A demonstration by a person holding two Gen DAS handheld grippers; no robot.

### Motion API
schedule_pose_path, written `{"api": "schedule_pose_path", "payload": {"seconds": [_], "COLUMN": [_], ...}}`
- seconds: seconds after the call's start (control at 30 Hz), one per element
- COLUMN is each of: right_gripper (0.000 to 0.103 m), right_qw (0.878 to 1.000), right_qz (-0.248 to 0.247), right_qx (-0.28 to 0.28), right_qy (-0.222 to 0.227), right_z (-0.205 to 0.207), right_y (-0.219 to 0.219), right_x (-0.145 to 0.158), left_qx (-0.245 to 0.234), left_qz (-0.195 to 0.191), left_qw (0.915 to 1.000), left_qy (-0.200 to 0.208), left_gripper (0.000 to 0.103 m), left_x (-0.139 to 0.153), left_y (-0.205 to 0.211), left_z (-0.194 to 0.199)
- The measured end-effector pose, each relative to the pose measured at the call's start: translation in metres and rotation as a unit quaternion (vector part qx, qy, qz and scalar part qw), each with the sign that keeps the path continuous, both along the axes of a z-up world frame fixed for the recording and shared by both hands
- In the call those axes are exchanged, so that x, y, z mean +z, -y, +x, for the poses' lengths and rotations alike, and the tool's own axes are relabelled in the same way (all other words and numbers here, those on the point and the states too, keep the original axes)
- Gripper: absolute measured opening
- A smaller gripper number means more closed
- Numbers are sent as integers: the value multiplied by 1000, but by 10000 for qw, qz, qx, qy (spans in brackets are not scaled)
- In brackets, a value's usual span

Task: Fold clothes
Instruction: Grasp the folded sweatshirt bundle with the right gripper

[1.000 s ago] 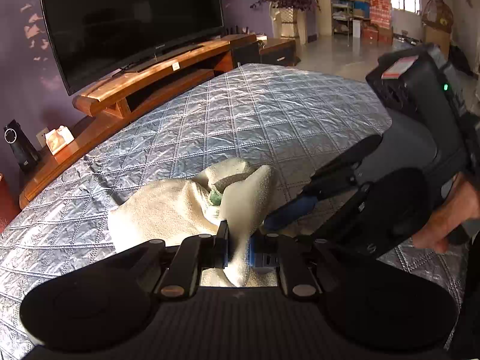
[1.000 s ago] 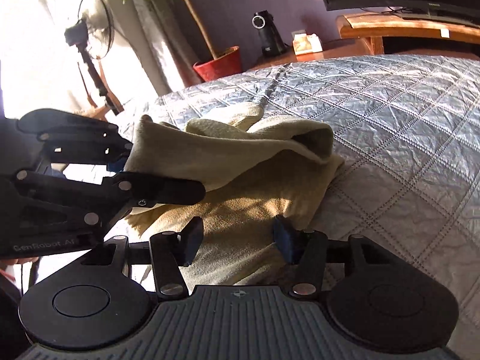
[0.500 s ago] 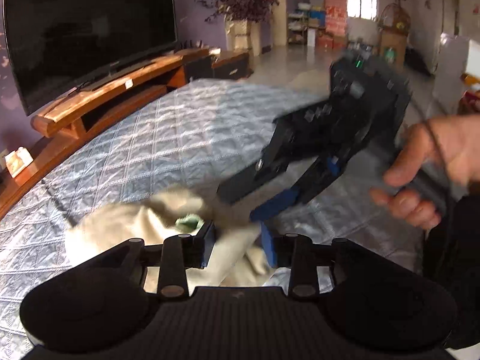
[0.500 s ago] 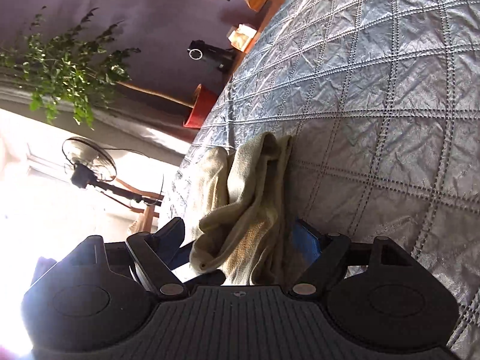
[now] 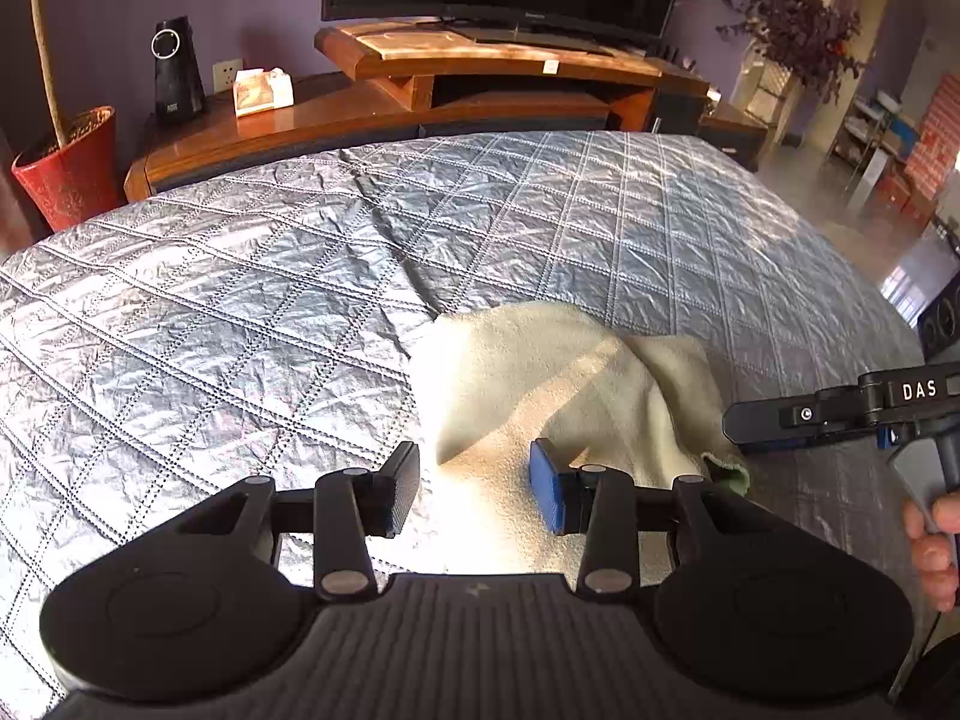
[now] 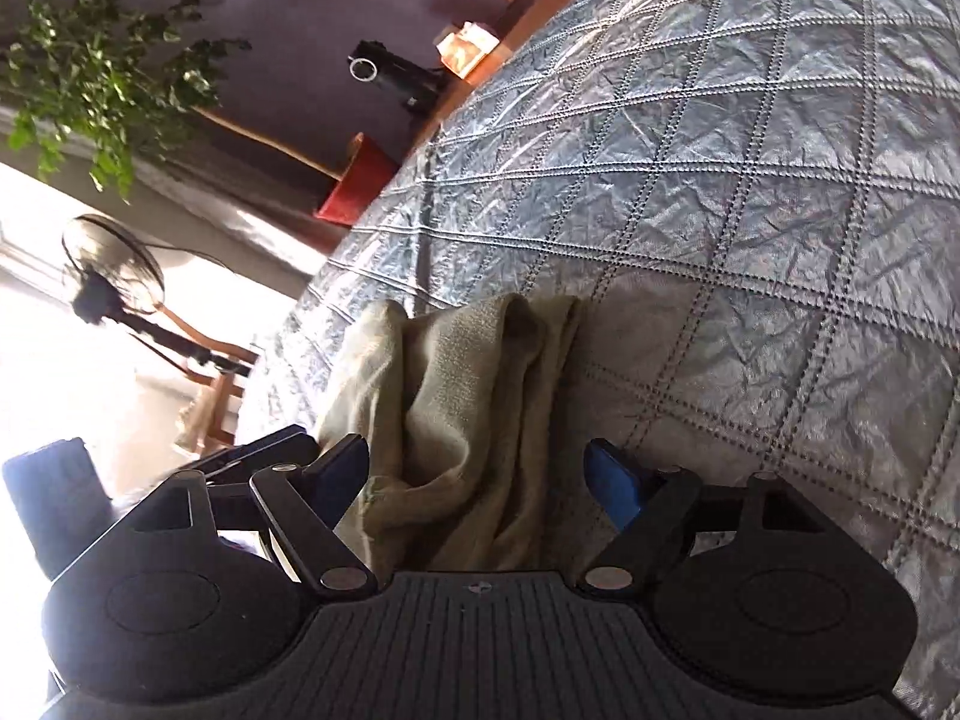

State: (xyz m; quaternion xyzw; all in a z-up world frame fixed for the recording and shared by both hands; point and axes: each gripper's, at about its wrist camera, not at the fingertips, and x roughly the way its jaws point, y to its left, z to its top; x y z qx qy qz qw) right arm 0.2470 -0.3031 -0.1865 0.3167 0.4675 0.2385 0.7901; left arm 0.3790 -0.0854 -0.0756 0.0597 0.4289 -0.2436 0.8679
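Red plant pot (image 5: 63, 165) beside quilted bed (image 5: 240, 312)

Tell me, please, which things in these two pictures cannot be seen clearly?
- Cream garment: near part hidden behind the left gripper's body, left wrist view.
- Right gripper: cut off by the right edge, same view.
- Window area: washed out by sunlight, right wrist view.

My left gripper (image 5: 474, 489): matte black, ribbed centre plate, round disc housing each side, silver pivot screws on linkage arms. One finger pad black and ridged, other blue. My right gripper (image 6: 477, 477): same black ribbed body, two discs, silver screws, blue pads on both fingers. From left camera, right tool's side arm carries white "DAS" lettering, small round screw, blue accent, grey trigger under my fingers (image 5: 933, 552).
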Motion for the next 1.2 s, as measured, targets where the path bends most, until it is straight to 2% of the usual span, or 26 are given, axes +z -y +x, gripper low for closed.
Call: {"api": "schedule_pose_path", "payload": {"seconds": [0.1, 0.17, 0.23, 0.37, 0.4, 0.43, 0.47, 0.5, 0.6, 0.63, 0.67, 0.7, 0.73, 0.77, 0.83, 0.9, 0.97, 1.2], "right_gripper": [81, 81, 81, 88, 87, 87, 88, 88, 88, 88, 88, 89, 89, 89, 89, 100, 103, 103], "right_qw": [9952, 9837, 9662, 9173, 9106, 9095, 9120, 9202, 9546, 9692, 9846, 9936, 9963, 9963, 9945, 9920, 9892, 9821], "right_qz": [-812, -1502, -2130, -3292, -3419, -3444, -3409, -3273, -2551, -2100, -1423, -767, -328, -131, 32, 187, 383, 360], "right_qx": [440, 788, 1149, 1680, 1750, 1785, 1780, 1706, 1249, 1069, 889, 786, 783, 847, 1038, 1231, 1388, 1845], "right_qy": [315, 598, 889, 1481, 1524, 1493, 1429, 1303, 892, 712, 485, 276, 124, 7, -118, -220, -259, -125], "right_z": [2, -2, -9, -31, -35, -38, -39, -40, -41, -40, -38, -36, -34, -31, -26, -21, -14, 13], "right_y": [-19, -33, -45, -66, -67, -65, -61, -53, -15, 0, 16, 29, 35, 36, 29, 20, 12, -29], "right_x": [12, 18, 21, 24, 27, 31, 34, 37, 41, 40, 36, 30, 23, 17, 11, 5, 0, 1], "left_qx": [-257, -312, -309, -245, -231, -210, -174, -115, 157, 249, 315, 348, 382, 421, 427, 396, 400, 463], "left_qz": [172, 257, 235, 112, 89, 73, 61, 28, -252, -352, -385, -335, -285, -224, -121, -12, 61, -55], "left_qw": [9995, 9992, 9992, 9994, 9994, 9995, 9997, 9998, 9995, 9990, 9987, 9988, 9988, 9988, 9987, 9988, 9988, 9982], "left_qy": [-42, -63, -107, -219, -227, -212, -180, -140, -90, -80, -81, -92, -104, -134, -241, -276, -266, -390], "left_gripper": [43, 45, 45, 49, 49, 49, 48, 46, 45, 45, 45, 46, 47, 47, 46, 46, 47, 46], "left_x": [-4, -8, -9, -9, -8, -6, -3, 0, 9, 12, 13, 12, 11, 9, 2, -2, -4, -5], "left_y": [10, 13, 11, 3, 2, 0, -2, -5, -20, -25, -29, -30, -32, -32, -29, -23, -19, -34], "left_z": [-7, -6, -6, -4, -3, -3, -2, 0, 6, 8, 10, 11, 12, 12, 12, 10, 8, 3]}}
